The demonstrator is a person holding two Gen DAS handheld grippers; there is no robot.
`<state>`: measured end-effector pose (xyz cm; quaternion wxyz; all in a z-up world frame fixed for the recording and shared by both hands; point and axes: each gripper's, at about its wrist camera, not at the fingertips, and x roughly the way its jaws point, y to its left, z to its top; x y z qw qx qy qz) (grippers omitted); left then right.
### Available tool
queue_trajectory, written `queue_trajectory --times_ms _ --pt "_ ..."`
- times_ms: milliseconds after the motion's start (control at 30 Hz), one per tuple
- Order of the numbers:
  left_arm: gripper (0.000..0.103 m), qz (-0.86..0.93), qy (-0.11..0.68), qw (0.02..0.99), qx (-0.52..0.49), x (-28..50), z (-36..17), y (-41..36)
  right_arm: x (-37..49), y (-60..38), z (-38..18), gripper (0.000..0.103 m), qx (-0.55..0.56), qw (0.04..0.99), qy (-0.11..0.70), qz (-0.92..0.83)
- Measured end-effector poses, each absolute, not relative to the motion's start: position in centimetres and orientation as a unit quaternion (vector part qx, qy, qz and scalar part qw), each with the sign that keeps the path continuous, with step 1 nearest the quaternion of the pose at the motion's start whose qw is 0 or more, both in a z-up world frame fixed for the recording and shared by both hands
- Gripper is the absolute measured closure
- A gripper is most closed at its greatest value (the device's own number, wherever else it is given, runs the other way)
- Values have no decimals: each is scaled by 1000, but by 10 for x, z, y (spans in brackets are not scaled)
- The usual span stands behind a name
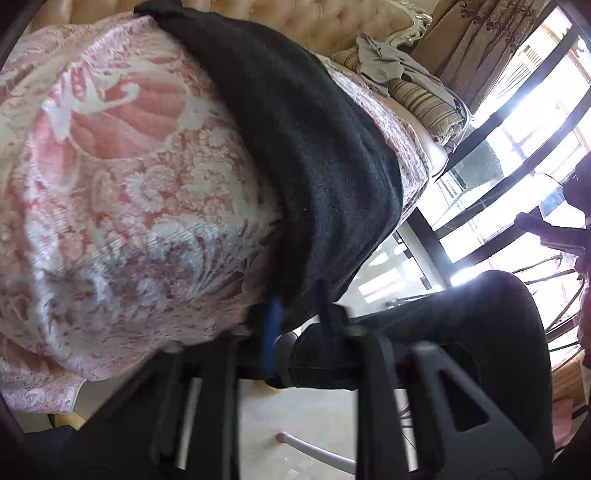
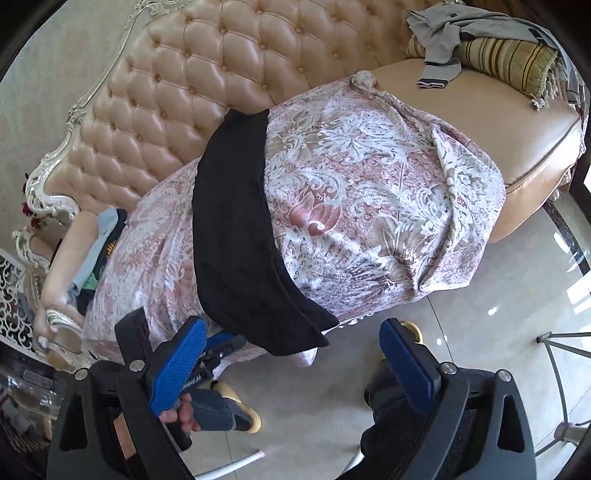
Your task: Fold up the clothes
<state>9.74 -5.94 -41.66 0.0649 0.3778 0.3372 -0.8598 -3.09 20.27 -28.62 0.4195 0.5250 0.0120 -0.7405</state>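
Lying across one sofa point(image 2: 229, 66): one black garment point(image 2: 236, 236), two claws.

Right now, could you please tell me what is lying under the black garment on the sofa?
The black garment lies across a pink floral cover spread over the sofa seat. The cover's pattern shows on both sides; whatever is directly beneath the garment, and under the cover, is hidden.

A tufted beige leather sofa point(image 2: 221, 74) carries a pink floral cover point(image 2: 369, 206) spread over its seat. A folded black garment point(image 2: 236, 229) lies across the cover. A striped cushion point(image 2: 506, 59) with grey clothes point(image 2: 443, 26) on it sits at 1 end, folded clothes point(image 2: 99, 251) at the other.
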Motion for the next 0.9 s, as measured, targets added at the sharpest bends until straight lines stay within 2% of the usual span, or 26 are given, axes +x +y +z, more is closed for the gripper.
queue_trajectory --times_ms 367,433,500,567,900 --pt "97 -855 353 54 376 108 -401 -64 -2 147 -345 10 537 455 162 -691" --pt "97 -854 357 56 374 110 -401 -68 2 136 -358 23 541 470 174 -676" --pt "97 -853 363 60 371 112 -401 -72 1 126 -374 58 559 484 172 -651" --pt "97 -852 366 61 369 115 -401 -74 -4 122 -388 71 574 494 154 -635" --pt "97 -847 376 56 371 116 -405 -78 -23 118 -412 69 570 477 164 -649"
